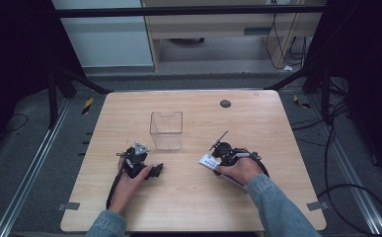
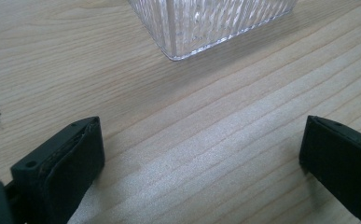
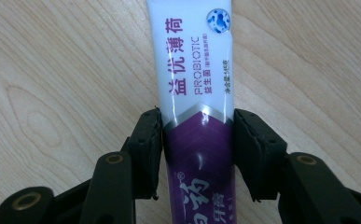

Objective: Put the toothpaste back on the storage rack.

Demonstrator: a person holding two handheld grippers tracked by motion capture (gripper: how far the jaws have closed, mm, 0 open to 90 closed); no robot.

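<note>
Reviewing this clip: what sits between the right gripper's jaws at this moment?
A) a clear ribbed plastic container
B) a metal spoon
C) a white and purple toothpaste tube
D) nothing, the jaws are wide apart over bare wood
C: in the right gripper view the right gripper has both pads pressed against the sides of the white and purple toothpaste tube, which lies along the wooden table.

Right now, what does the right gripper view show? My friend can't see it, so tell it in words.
A white and purple plastic toothpaste tube lies on the pale wooden table, and the right gripper has its two black jaws pressed against the tube's sides, one on each. The tube's white end, with purple writing and a small blue dot, points away from the camera.
</note>
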